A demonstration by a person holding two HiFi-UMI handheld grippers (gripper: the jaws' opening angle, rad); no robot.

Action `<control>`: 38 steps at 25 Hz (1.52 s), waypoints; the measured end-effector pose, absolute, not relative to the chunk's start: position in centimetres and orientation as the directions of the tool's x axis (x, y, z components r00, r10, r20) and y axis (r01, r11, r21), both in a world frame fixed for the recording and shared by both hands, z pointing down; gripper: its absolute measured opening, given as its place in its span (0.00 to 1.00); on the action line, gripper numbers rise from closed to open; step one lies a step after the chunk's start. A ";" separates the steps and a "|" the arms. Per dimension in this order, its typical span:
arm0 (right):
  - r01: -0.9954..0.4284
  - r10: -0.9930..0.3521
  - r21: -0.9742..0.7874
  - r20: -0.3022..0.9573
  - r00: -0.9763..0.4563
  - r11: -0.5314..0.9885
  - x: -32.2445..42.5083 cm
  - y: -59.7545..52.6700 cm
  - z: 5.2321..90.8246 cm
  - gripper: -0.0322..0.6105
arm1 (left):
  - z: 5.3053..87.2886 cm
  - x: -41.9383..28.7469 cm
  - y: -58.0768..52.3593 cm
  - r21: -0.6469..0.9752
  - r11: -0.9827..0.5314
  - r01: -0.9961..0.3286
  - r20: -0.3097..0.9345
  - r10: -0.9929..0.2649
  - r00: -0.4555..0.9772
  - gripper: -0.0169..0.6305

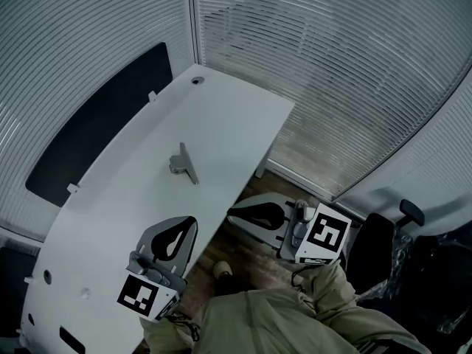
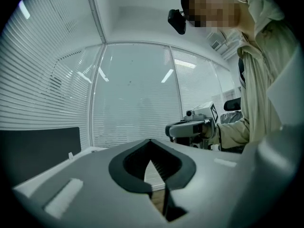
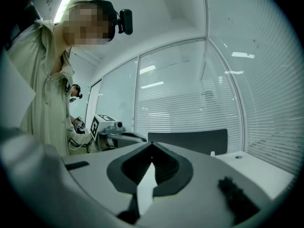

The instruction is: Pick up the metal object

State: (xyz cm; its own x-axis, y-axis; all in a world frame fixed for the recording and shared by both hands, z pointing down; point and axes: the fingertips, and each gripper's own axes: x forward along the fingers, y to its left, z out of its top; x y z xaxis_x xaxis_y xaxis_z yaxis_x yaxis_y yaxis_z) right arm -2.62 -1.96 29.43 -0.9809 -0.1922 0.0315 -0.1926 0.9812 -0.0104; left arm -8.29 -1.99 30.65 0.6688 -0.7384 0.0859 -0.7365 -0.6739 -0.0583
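The person in the tan jacket [image 1: 295, 316] stands at the near end of the white desk [image 1: 243, 116] with a gripper in each hand. The left gripper [image 1: 192, 221] hangs over the near part of the desk. Its two jaws are pressed together at the tips, and nothing is between them. The right gripper [image 1: 231, 212] is off to the side, past the desk's edge and over the wood floor [image 1: 214, 253]. Its tips point toward the desk. Its jaws are closed tip to tip too, with nothing in them.

Farther up, near the middle of the desk, lies the metal object [image 1: 184, 164]. It is small and gray, and it rests flat on the top. It is out in front of the left gripper, well apart from it. From the right gripper it is farther off and to the left. Neither gripper touches it.

Behind the desk are a dark panel [image 1: 96, 124] and white blinds [image 1: 346, 65].
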 end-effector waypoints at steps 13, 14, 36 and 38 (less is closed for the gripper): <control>-0.145 -0.131 -0.161 0.094 -0.987 0.976 -5.0 -9.2 34.3 0.04 | 35.8 -11.2 -9.8 0.128 -0.578 -0.806 0.146 -0.793 0.591 0.04; -0.141 -0.124 -0.177 0.103 -0.987 0.974 -5.0 -9.8 34.8 0.05 | 36.3 -11.2 -10.4 0.144 -0.563 -0.814 0.156 -0.799 0.580 0.04; -0.080 0.026 -0.372 0.271 -0.962 0.925 -7.4 -12.9 48.5 0.04 | 54.0 -17.8 -24.5 0.223 -0.225 -0.948 0.513 -0.800 0.311 0.34; -0.078 0.033 -0.381 0.277 -0.960 0.921 -7.6 -12.9 48.9 0.04 | 55.3 -18.7 -25.9 0.228 -0.164 -0.960 0.543 -0.797 0.265 0.38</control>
State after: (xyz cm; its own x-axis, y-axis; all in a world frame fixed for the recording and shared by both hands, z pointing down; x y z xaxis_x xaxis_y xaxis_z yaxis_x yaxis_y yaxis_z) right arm -7.59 -12.93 48.94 -0.9604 0.0330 0.2766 -0.0783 0.9211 -0.3815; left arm -18.68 -25.90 55.26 0.2652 -0.7969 0.5428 -0.9597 -0.1639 0.2283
